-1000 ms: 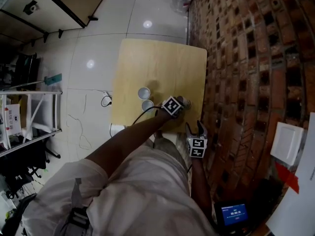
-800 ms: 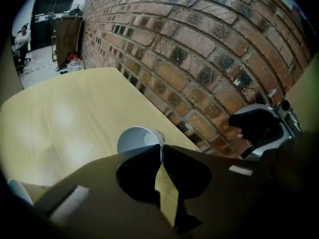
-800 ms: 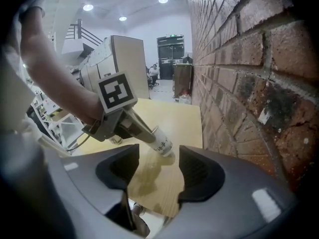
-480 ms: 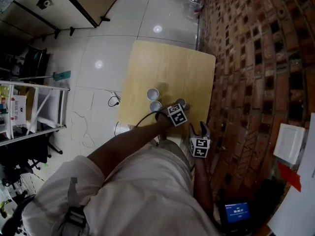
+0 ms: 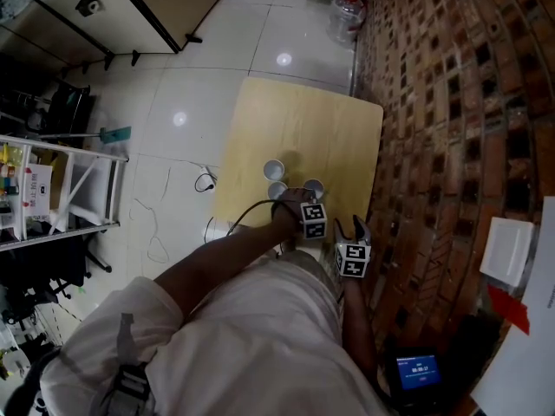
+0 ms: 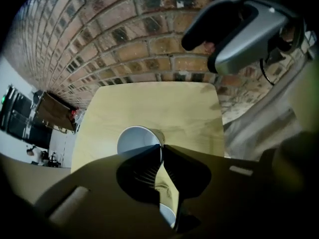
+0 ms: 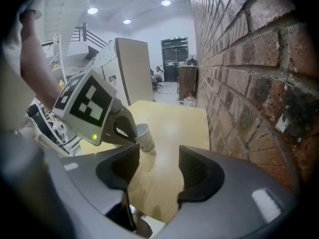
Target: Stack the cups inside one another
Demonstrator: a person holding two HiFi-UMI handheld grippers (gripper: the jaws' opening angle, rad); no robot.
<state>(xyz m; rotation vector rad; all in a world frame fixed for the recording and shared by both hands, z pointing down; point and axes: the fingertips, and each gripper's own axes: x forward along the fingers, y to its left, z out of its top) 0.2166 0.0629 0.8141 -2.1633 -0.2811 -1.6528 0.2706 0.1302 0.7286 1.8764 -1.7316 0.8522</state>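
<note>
The left claw (image 6: pixel 161 148) is closed on the thin wall of a white cup (image 6: pixel 134 139) at its rim. The cup hangs tilted from it over the near part of the desk (image 5: pixel 303 120). The right claw (image 7: pixel 158 159) is open and holds nothing, at the near right edge of the desk. A second cup (image 5: pixel 274 169) and a third cup (image 5: pixel 277 189) stand upright just left of the held one, close together. I think the pinch is small, so the cup may swing or slip. If it comes down tilted, its bottom can strike a rim and tip the standing cup.
</note>
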